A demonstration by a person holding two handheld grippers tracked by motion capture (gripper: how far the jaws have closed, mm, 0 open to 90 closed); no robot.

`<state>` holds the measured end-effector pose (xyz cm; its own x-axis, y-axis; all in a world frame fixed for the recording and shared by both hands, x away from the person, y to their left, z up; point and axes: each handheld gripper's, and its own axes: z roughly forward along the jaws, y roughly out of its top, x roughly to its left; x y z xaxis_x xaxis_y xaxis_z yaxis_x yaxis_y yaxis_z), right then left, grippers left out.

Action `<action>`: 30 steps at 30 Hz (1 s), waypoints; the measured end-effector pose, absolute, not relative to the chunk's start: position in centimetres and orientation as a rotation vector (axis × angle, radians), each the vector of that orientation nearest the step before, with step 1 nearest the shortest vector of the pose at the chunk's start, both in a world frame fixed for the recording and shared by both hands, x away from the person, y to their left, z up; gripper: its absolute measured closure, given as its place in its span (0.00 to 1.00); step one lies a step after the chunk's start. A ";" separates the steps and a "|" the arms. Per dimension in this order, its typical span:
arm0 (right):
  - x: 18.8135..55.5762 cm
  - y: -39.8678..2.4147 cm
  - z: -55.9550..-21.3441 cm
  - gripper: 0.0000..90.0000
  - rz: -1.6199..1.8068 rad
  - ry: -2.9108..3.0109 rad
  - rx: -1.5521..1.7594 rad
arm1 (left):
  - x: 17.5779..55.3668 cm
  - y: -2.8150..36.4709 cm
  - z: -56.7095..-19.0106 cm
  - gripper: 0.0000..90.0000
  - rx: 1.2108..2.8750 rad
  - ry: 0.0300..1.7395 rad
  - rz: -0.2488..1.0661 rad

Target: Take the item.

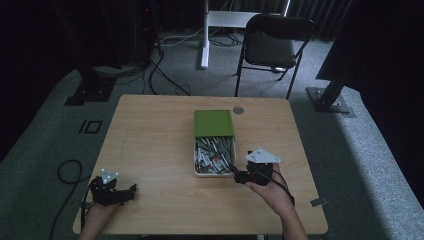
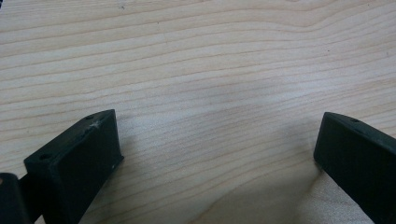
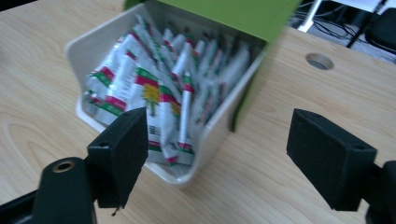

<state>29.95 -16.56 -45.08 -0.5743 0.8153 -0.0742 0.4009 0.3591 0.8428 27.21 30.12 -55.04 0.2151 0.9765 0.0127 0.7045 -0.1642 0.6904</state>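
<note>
A white tray (image 1: 197,172) with a green lid (image 1: 214,123) slid back over its far half sits mid-table. It holds several white sachets (image 1: 214,156) printed red and green. In the right gripper view the sachets (image 3: 159,88) stand packed in the tray (image 3: 212,135), under the lid (image 3: 233,14). My right gripper (image 1: 236,176) hovers at the tray's near right corner, open and empty; the same gripper (image 3: 217,149) straddles that corner. My left gripper (image 1: 131,191) rests near the table's front left, open, with bare wood between the jaws of the gripper (image 2: 217,144).
The wooden table (image 1: 150,140) has a round cable hole (image 1: 238,110) behind the tray. A black folding chair (image 1: 272,45) and a white desk leg (image 1: 205,35) stand beyond the table. Cables lie on the grey carpet at left (image 1: 67,172).
</note>
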 end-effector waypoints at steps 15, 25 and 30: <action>30.1 -13.2 -45.3 0.46 1.116 2.215 0.920 | 27.2 30.1 -55.0 0.01 1.938 1.550 0.635; 30.1 -11.5 -45.9 0.70 1.139 2.322 0.850 | 27.2 30.1 -55.0 0.01 1.938 1.550 0.635; 30.5 -10.8 -46.4 0.78 1.119 2.332 0.879 | 27.2 30.1 -55.0 0.01 1.938 1.549 0.635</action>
